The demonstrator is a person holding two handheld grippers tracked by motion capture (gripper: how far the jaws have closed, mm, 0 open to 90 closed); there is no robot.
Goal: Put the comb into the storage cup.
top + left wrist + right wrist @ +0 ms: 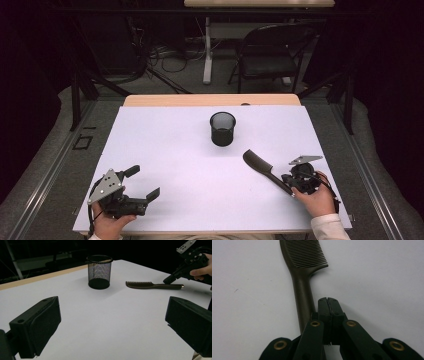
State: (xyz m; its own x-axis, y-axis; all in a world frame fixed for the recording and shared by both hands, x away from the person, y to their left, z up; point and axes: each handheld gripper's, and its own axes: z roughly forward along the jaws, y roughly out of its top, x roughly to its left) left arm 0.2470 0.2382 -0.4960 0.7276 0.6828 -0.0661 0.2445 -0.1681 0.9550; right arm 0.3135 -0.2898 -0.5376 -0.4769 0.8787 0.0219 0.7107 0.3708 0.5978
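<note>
White tabletop [175, 165]: cup [222, 128] at 12 o'clock, comb [266, 170] at 3, nothing between. Your right gripper [294, 189] sits closed beside its handle; your left gripper [145, 185] gapes empty.

- The left gripper [141, 183] rested low near the table's near-left edge, held in the left hand [111, 223], jaws spread wide apart.
- The right gripper [292, 186], gripped by the right hand [319, 199], had its jaws pressed together, empty.
</note>
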